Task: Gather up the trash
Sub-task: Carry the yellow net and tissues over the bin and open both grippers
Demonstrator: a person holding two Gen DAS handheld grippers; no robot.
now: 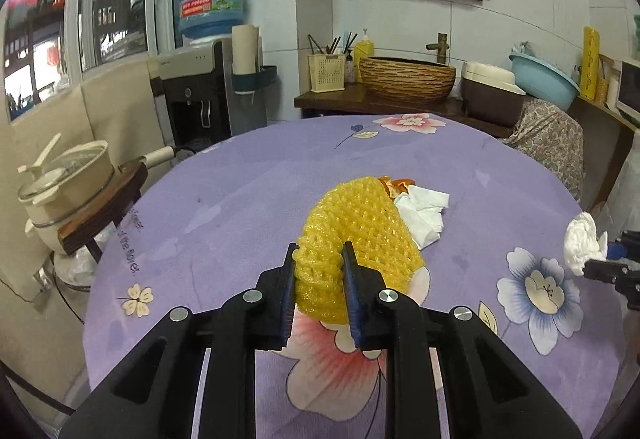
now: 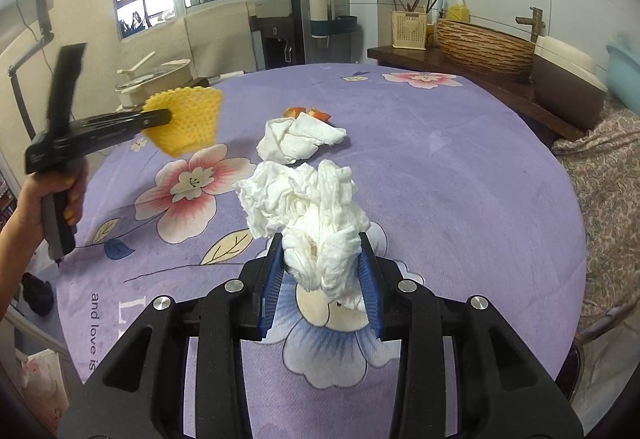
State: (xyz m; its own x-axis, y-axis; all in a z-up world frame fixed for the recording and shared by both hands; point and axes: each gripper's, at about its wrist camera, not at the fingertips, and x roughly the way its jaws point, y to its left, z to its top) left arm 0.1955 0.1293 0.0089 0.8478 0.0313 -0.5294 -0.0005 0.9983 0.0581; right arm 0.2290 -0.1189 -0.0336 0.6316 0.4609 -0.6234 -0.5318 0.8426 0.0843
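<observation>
A: Left wrist view?
B: The left gripper pinches a yellow foam fruit net above the purple floral tablecloth. A flat crumpled white tissue partly hides orange peel.

A: Right wrist view?
B: The right gripper clamps a big crumpled white paper wad. Only here is a hand seen, gripping the left tool's handle.

Your left gripper points forward and slightly down, jaws narrowed, clamped on the yellow foam net. Your left hand wraps its handle from below, seen in the right wrist view. Your right gripper tilts down too, jaws pinching the crumpled white tissue.
</observation>
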